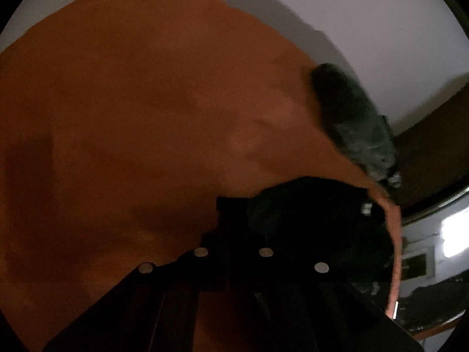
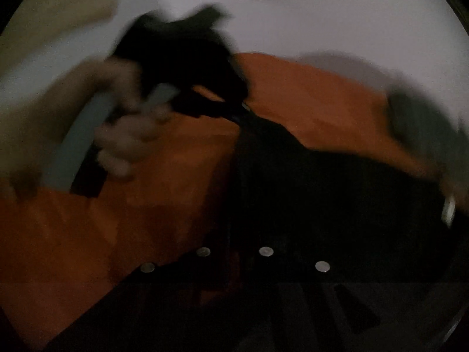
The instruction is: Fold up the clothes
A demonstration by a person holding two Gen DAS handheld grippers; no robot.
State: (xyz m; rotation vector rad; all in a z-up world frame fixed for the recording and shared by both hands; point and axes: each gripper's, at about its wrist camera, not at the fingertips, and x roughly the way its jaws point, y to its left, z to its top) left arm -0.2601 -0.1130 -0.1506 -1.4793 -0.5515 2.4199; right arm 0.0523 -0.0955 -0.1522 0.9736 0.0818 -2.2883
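Observation:
An orange garment [image 1: 132,117] fills most of the left wrist view and drapes close over the camera. It has a dark cuff or trim [image 1: 351,117] at the right. My left gripper [image 1: 234,205] is shut on the orange garment; its tips are buried in the cloth. In the blurred right wrist view the same orange garment [image 2: 307,96] spreads across the middle, with dark fabric [image 2: 322,190] bunched around my right gripper [image 2: 237,146], which looks shut on it. The left gripper [image 2: 205,99] and the hand holding it [image 2: 123,138] show at the left.
A white surface [image 1: 366,14] lies behind the garment in both views. A dark wooden edge [image 1: 433,146] and bright window or light [image 1: 454,234] show at the right of the left wrist view.

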